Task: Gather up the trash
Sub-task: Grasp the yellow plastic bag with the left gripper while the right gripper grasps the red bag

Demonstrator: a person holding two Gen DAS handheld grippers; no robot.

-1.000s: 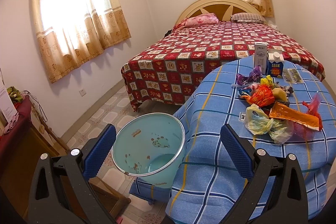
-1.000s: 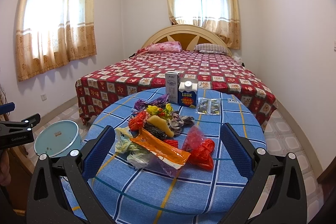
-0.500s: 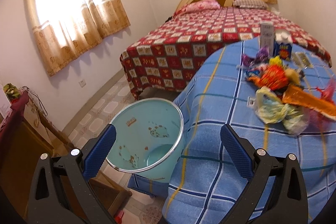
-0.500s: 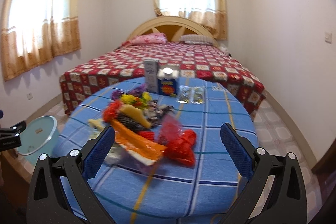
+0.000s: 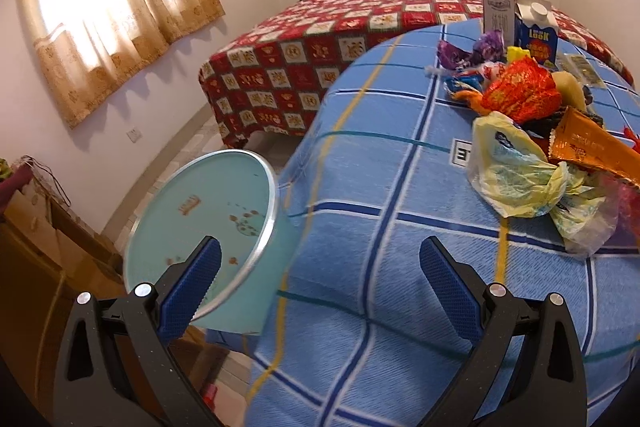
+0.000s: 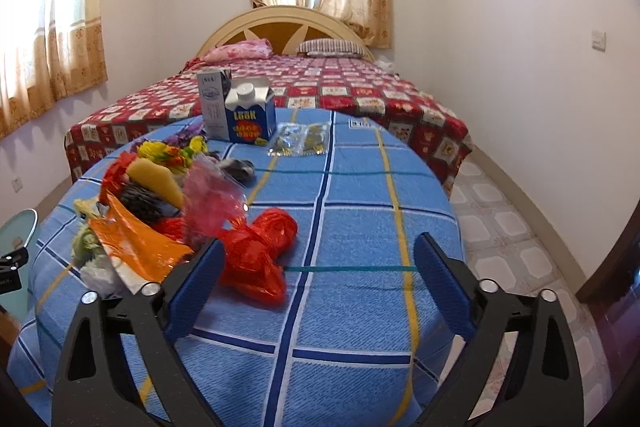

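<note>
The left wrist view shows the inside of a pale green bin [image 5: 200,215] at lower left, tipped with its mouth toward the camera, beside the table [image 5: 380,187]. The left gripper [image 5: 320,279] has its fingers spread wide, holding nothing. The right wrist view catches only the bin's rim [image 6: 20,231] at the left edge. There, the trash pile [image 6: 160,211] lies left of centre on the table, an orange wrapper [image 6: 136,243] running lengthwise from upper left to lower right. The right gripper [image 6: 320,279] is wide and empty.
</note>
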